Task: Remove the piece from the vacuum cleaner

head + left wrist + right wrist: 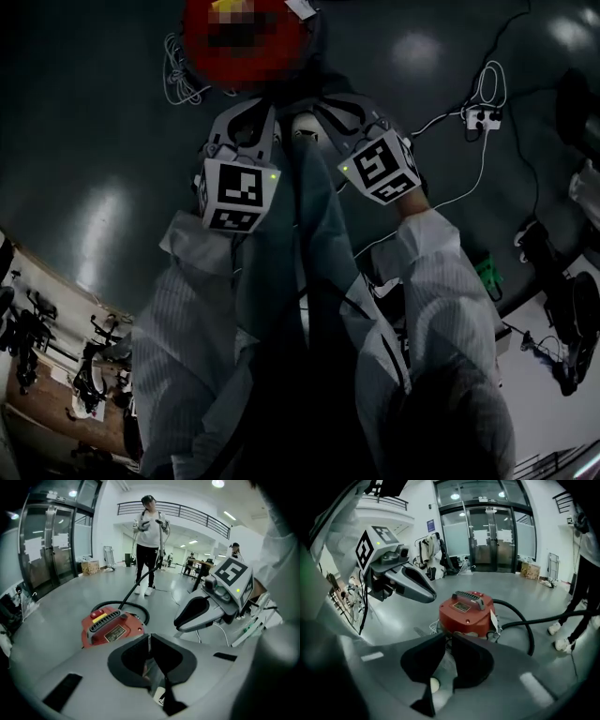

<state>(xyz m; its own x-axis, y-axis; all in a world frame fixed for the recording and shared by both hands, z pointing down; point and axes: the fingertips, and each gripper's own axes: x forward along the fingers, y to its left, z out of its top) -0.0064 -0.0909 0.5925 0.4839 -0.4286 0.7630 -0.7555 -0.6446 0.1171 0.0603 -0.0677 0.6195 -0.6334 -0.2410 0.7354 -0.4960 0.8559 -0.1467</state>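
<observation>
The red vacuum cleaner [281, 66] stands on the dark floor just ahead of both grippers, partly under a mosaic patch in the head view. It shows its grille handle and a brass plate in the left gripper view [112, 627] and the right gripper view [466, 613]. A black hose [527, 630] runs off from it to a standing person [149, 531]. My left gripper [251, 122] [149, 637] is shut with nothing in it. The jaws of my right gripper [339, 111] [450, 639] stand a narrow slit apart, empty. Both hover short of the vacuum without touching it.
A white power strip [483, 117] and its cables lie on the floor at the right, and a white cable coil [178, 80] lies left of the vacuum. Glass doors [487, 531] stand behind it. Benches with gear [56, 375] sit low at the left.
</observation>
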